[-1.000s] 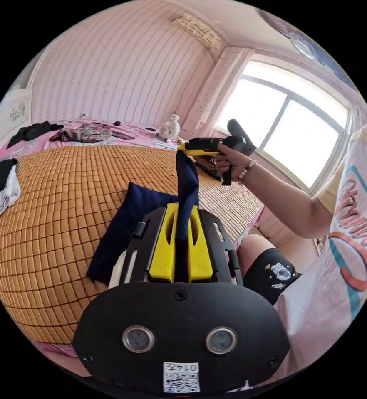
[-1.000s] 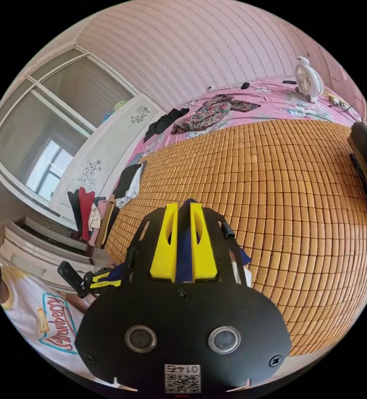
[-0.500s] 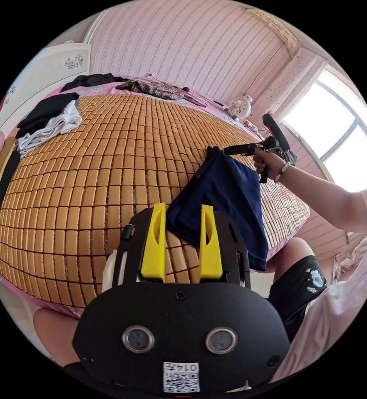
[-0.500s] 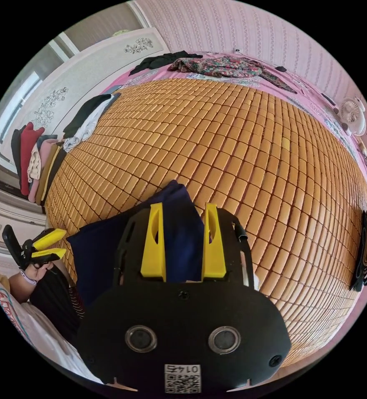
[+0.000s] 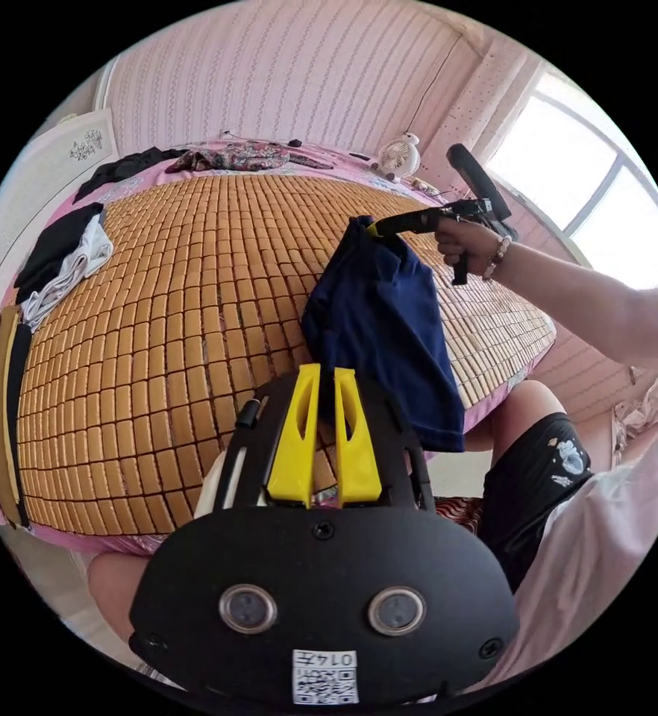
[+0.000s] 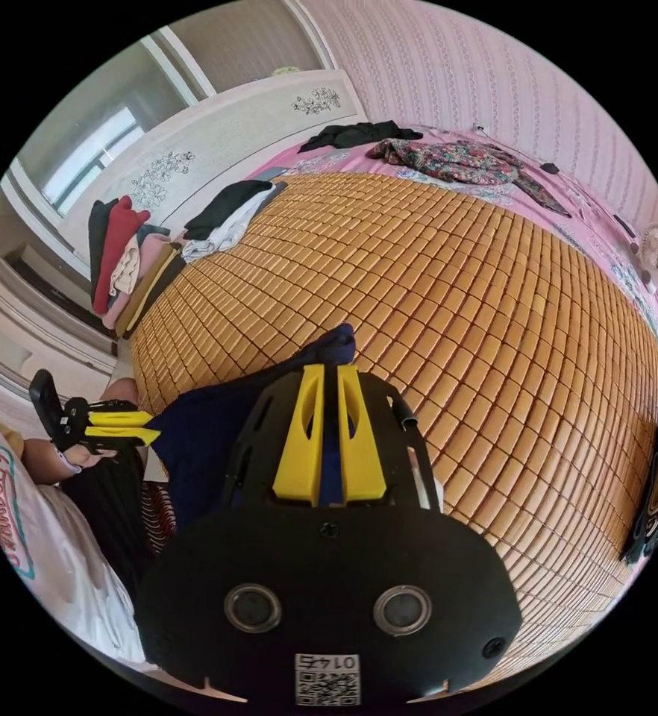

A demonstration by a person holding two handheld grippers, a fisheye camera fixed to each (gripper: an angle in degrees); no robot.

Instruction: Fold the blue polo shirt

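We see the bamboo mat [image 5: 195, 298] spread across the bed, and centre frame the blue polo shirt [image 5: 381, 328] hangs folded from our right claw [image 5: 374, 226], pinching its top edge. Our left claw [image 5: 320, 418] is nearly pressed together, holding nothing. On one thin pinch, the bundle may slip and unfold.

Pink striped walls [image 5: 269, 67], a bright window [image 5: 605, 186], bamboo-matted bed [image 6: 456, 298].

One blue polo shirt [image 5: 389, 328], two grippers, left gripper [image 5: 321, 373] and right gripper [image 6: 329, 369], one small fan [image 5: 398, 156] upper centre, one bamboo mat [image 6: 493, 321].
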